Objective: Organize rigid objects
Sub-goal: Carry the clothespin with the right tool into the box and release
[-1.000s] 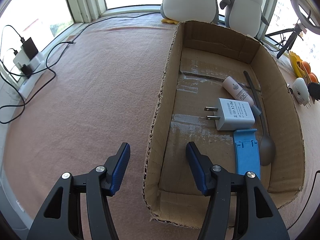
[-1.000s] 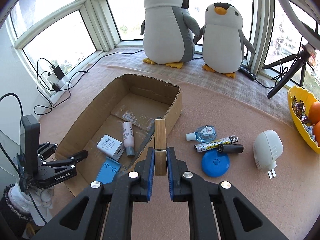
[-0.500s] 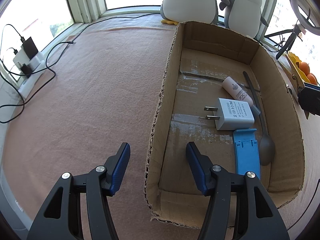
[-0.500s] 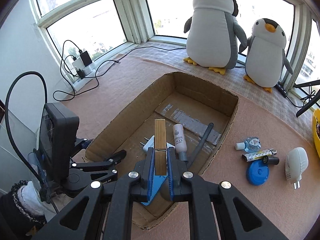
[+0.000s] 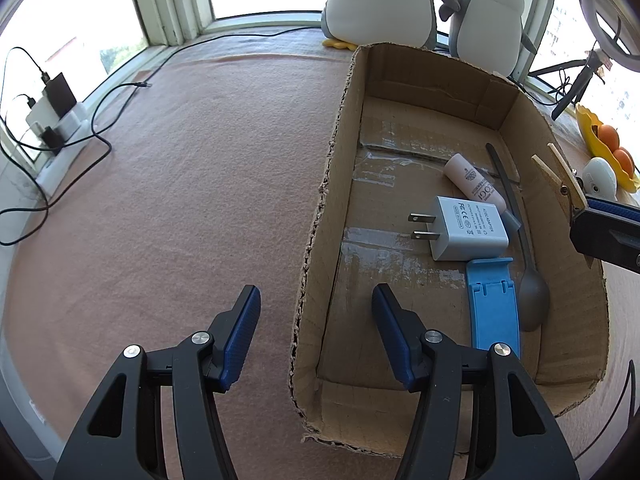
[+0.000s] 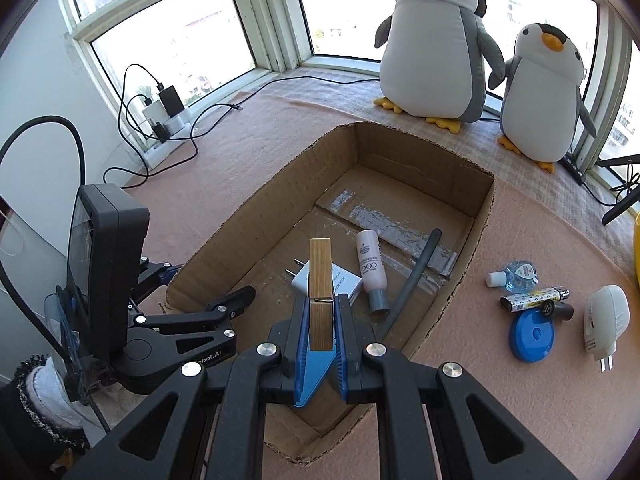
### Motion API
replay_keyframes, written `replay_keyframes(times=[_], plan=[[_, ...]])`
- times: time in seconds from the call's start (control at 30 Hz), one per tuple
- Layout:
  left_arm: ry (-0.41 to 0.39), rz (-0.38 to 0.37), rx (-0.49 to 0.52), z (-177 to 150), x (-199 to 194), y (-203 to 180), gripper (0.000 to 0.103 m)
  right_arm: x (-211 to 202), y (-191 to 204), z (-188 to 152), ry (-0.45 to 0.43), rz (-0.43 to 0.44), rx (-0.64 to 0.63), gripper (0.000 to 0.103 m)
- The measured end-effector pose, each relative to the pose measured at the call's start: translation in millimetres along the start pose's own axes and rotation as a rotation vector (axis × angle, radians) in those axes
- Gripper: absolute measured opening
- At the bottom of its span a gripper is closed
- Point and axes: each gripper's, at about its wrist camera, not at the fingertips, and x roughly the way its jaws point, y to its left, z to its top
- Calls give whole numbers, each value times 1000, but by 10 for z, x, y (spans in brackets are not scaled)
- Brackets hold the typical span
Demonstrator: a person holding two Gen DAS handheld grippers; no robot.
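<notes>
Right claw clamps a wooden clothespin above the cardboard box holding a charger.

White plug: "FC", "CE" and "AC/DC ADAPTER" can be read on its top.
Pink tube: "COGI" is printed at 1 o'clock from the plug.
Left gripper: "bot.AI" is seen on its black body; the start is hidden.

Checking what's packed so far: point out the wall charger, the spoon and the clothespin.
white wall charger [image 5: 472,232]: left wrist view, on its labelled top face.
grey spoon [image 5: 533,300]: left wrist view, on its bowl.
wooden clothespin [image 6: 320,276]: right wrist view, mid-body above the jaws.
</notes>
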Motion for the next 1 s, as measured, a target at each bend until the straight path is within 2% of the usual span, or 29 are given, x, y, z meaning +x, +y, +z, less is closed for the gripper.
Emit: replay_keyframes(times=[0.1,0.23,0.33,0.7,1.0], plan=[[0,0,0,-1,0,3,59,-8,-6,-2,-2,-8,-3,12],[-1,0,0,-1,-1,4,59,-46,-17,1,-16,-16,-2,38],[-1,0,0,-1,-1,4,59,-80,-37,-3,-25,-18,3,46],[-1,0,1,-2,-1,6,59,-248,-247,-86,-49,-49,46,47],[-1,0,0,-2,-1,6,59,-475,-755,-303,-55,-124,130,47]])
